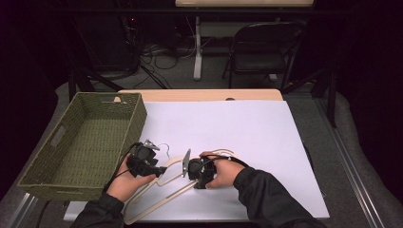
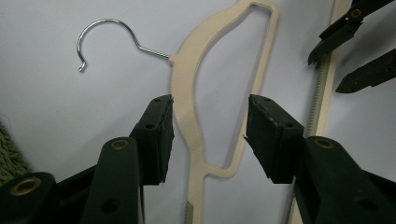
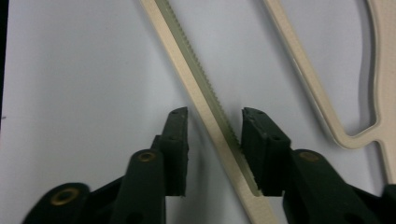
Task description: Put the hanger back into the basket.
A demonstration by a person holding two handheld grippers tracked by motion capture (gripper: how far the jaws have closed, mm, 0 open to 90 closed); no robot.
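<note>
Down at the lower middle of the high view, the cream hanger (image 1: 164,187) lies flat on the white sheet (image 1: 247,137). Left gripper (image 2: 210,126) straddles its neck, jaws apart, left pad maybe grazing it. Right gripper (image 3: 215,123) sits narrower around the toothed bar (image 3: 205,102), not clamped. Green basket (image 1: 138,118) sits left of the sheet.

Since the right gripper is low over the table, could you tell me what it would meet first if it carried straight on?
Most likely the hanger's toothed bar, already between the right gripper's open jaws.
</note>
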